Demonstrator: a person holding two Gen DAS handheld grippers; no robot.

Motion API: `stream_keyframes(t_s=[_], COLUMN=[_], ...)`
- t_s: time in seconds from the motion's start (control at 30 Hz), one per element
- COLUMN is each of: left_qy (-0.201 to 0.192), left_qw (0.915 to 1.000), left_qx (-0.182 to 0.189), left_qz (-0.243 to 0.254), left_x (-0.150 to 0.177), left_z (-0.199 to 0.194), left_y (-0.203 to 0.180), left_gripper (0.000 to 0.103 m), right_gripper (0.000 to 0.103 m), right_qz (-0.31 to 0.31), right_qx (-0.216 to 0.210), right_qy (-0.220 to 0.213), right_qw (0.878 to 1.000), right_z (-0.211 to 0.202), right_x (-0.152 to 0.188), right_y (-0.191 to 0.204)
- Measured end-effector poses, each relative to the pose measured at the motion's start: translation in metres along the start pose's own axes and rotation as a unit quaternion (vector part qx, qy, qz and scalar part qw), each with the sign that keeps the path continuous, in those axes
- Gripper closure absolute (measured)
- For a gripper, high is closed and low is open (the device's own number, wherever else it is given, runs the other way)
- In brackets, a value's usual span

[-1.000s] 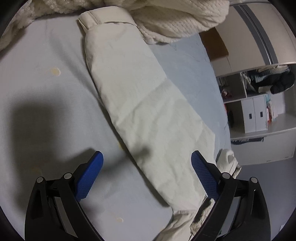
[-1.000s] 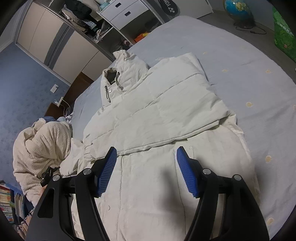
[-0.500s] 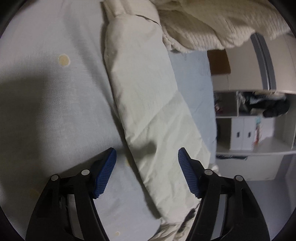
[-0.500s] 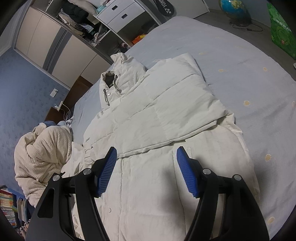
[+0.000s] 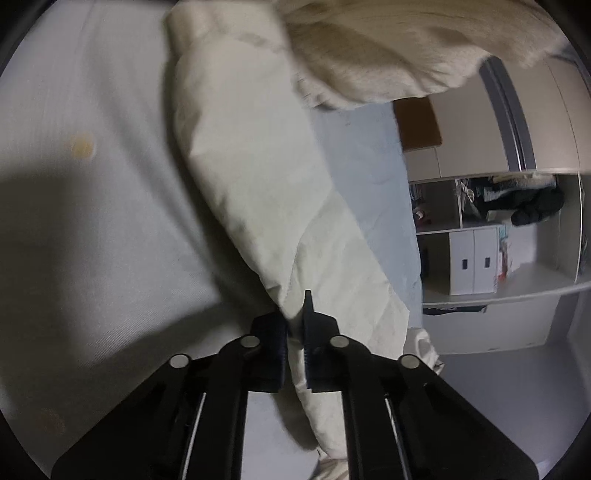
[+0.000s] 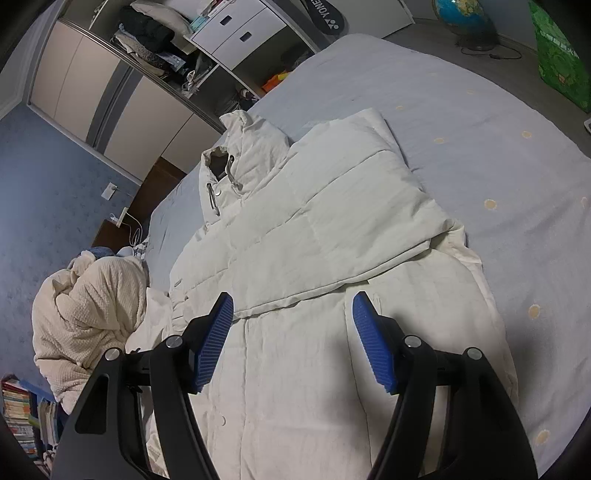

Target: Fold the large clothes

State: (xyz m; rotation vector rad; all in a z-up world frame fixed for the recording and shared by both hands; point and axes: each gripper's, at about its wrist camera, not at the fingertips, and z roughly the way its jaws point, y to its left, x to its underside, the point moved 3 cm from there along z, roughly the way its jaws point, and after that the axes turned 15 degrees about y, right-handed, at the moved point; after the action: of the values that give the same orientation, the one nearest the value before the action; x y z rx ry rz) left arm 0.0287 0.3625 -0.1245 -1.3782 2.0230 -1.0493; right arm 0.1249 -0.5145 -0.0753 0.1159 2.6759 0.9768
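A cream puffer jacket [image 6: 303, 258] lies spread on the pale blue bed [image 6: 480, 122], collar toward the wardrobe. One sleeve [image 6: 332, 206] is folded across its chest. The other sleeve [image 5: 266, 192] stretches away from me in the left wrist view. My left gripper [image 5: 294, 325] is shut on that sleeve's edge near the shoulder, cloth pinched between its dark pads. My right gripper [image 6: 291, 325] hovers open above the jacket's lower front, nothing between its blue pads [image 6: 371, 343].
A heap of cream knitted fabric [image 6: 88, 310] lies at the bed's left side, near the sleeve's cuff [image 5: 369, 55]. Wardrobe shelves and white drawers [image 5: 476, 262] stand beyond the bed. A globe [image 6: 461, 14] and a green bag [image 6: 561, 55] sit on the floor.
My left gripper's jaws closed from wide open onto the sleeve's edge, and the hand turned a little. The right gripper stayed still and open.
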Motion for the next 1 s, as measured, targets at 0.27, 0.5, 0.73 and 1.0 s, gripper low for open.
stream_keyframes(t_s=[0.27,0.5,0.73,1.0], left_qy=[-0.067,-0.091,-0.073,-0.02], left_qw=[0.9885,0.9694,0.9347,0.8885], left_qx=[-0.049,-0.039,-0.017,-0.002], left_qz=[0.127,0.225,0.348,0.458], left_x=[0.024,0.06,0.13,0.22], left_z=[-0.017,-0.021,-0.01,0.031], left_y=[-0.075,-0.143,-0.212,-0.257], left_gripper=[0.1,0.1,0.1,0.1], right_gripper=[0.039,0.039,0.039,0.039], right_qz=[0.002,0.009,0.012,0.02], right_qx=[-0.008,-0.017,-0.023,-0.032], right_qy=[-0.003,-0.005,-0.003,0.0], right_qw=[1.0,1.0,1.0,0.999], right_z=[-0.001,-0.002,0.001,0.002], right_x=[-0.001,-0.002,-0.003,-0.003], right_y=[-0.002,-0.003,-0.004,-0.007])
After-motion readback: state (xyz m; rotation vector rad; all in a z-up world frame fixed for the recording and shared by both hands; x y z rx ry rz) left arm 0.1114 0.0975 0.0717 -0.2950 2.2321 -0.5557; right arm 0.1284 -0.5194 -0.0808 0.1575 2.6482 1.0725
